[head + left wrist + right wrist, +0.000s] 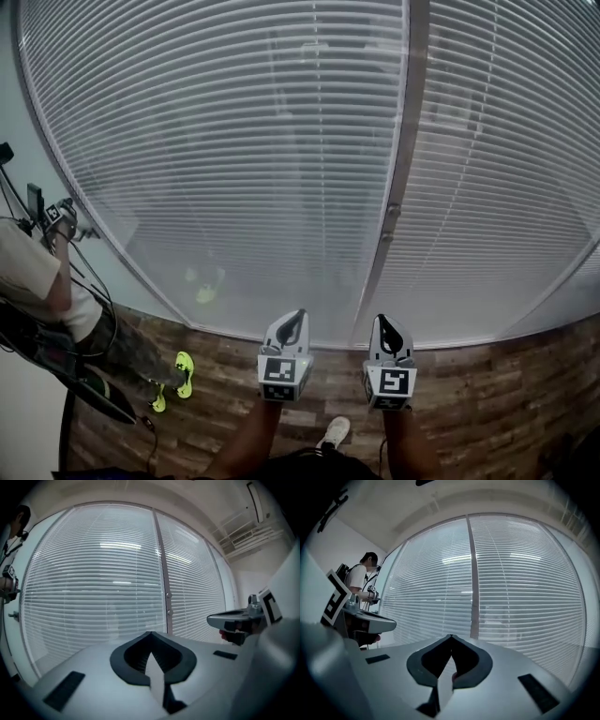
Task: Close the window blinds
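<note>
1. Facing the blinds (234, 141), hanging full length over both panes, 1 on each side of the post (401, 141).
2. Seeing the left pane's slats as only part-tilted, with a dim reflection showing through; judging the blinds as not fully closed.
3. Holding the left tongs (297, 317) and right tongs (385, 323) side by side, low and near the post, well apart from the slats.
4. Keeping both tongs pressed together, pinching nothing.
5. Reading the step in hand as the approach: looking for the tilt control, with no work on the slats begun.
6. Making out no wand or cord in any view; noting only a small fitting (392, 220) on the post.
7. Needing next: finding the control, probably near the post, spreading 1 pair of tongs, pinching it, then turning or pulling until the slats lie flat.
8. Minding the thin slats, likely bending if nudged, and a person (37, 272) at far left.
</note>
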Motion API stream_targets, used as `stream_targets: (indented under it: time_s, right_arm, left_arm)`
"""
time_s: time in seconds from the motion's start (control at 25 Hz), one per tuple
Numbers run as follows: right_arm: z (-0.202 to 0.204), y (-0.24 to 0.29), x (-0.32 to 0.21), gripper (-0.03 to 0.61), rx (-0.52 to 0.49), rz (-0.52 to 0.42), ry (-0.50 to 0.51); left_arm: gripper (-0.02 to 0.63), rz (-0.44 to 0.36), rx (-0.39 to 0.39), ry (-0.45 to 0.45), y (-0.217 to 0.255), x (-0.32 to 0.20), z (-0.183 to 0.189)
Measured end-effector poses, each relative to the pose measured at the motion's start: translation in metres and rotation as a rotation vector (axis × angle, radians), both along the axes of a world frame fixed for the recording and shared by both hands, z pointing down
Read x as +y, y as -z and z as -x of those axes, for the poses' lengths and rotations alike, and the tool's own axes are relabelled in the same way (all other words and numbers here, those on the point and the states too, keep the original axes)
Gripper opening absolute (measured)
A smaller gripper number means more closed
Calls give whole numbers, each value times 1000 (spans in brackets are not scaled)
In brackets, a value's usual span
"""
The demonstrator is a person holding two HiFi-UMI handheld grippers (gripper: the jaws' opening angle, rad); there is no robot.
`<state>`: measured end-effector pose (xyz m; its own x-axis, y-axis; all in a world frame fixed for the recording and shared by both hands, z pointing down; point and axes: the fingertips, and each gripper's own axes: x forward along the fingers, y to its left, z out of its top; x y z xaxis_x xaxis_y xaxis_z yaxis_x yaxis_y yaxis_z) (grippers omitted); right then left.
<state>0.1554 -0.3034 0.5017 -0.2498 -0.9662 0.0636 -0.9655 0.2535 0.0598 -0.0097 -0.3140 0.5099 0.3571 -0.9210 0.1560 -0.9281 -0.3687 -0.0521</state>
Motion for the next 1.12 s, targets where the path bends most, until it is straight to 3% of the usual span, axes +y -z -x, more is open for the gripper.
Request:
stream_targets:
  time_s: [0.28,0.44,0.88,1.12]
  right_arm:
    - [43,40,73,3,-20,-37,-14]
    - [49,53,111,3,-43,16,-61]
    - [89,64,218,3,-31,-24,-62]
    - [93,72,250,3,-18,-15,-80]
  left_arm:
    - [-3,-13,17,-19,39,68,38]
    - [-3,0,23,-3,63,103,56]
    - [-3,-23,35,-9,73,204,100]
    - [-3,-26,39,-13,80,239,101]
